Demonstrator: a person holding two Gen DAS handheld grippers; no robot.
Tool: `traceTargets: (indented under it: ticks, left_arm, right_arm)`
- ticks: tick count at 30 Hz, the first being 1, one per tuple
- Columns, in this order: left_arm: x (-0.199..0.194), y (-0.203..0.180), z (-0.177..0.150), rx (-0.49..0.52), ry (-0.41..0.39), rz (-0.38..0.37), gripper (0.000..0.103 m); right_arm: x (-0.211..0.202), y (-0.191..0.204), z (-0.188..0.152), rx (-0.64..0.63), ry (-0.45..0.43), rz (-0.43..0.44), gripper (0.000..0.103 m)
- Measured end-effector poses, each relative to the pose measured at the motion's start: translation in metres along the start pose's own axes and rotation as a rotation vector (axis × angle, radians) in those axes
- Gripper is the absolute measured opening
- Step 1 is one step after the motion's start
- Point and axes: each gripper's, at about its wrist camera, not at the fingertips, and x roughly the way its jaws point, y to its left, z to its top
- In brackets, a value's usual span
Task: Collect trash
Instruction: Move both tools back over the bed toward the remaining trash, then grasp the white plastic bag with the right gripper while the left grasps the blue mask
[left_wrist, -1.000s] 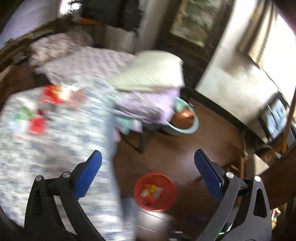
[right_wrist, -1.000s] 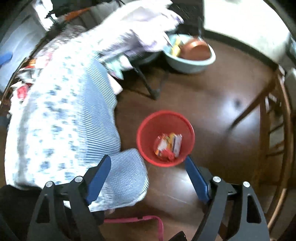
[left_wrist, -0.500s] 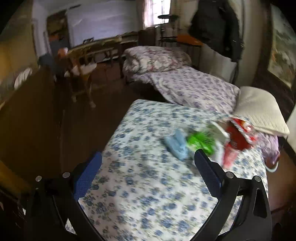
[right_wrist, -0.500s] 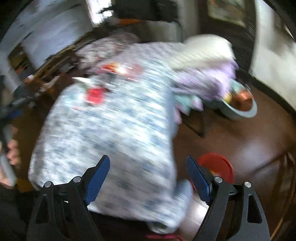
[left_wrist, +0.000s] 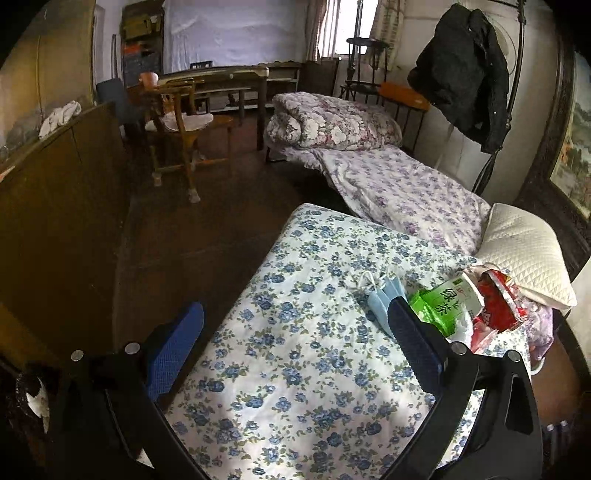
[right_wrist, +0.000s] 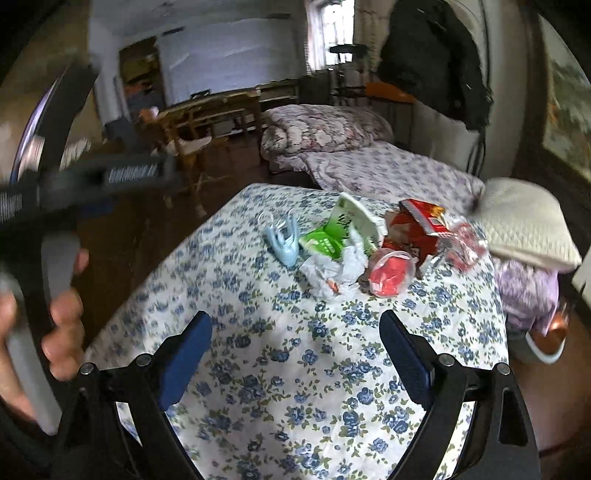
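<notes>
Both cameras have swung from the red bin on the floor to the flowered bed (right_wrist: 295, 369); right gripper (right_wrist: 295, 354) jaws just spread, empty; left gripper (left_wrist: 295, 347) spread, empty; trash pile (right_wrist: 369, 251) at one o'clock, next pickup likely
</notes>
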Motion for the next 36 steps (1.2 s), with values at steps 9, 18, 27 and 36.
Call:
traceTargets:
  ticks: [9,18,27,36]
  left_arm:
    - [0.005,0.008,0.000,-0.039,0.016,-0.008,0.096]
    - [0.012,0.019,0.003,-0.067,0.029,-0.004,0.096]
    - [0.025,0.034,0.004,-0.117,0.061,-0.028,0.096]
    - [0.047,0.013,0.001,-0.060,0.096,-0.001,0.096]
  right_arm:
    - [0.032,-0.013,0.021,0.087,0.042,0.058,0.091]
    - [0.108,-0.027,0.049,0.126,0.136,0.006,0.091]
    - [0.147,-0.042,0.033,0.160,0.220,0.011,0.035]
    - [0.072,-0.044,0.008,0.336,0.203,0.063,0.020]
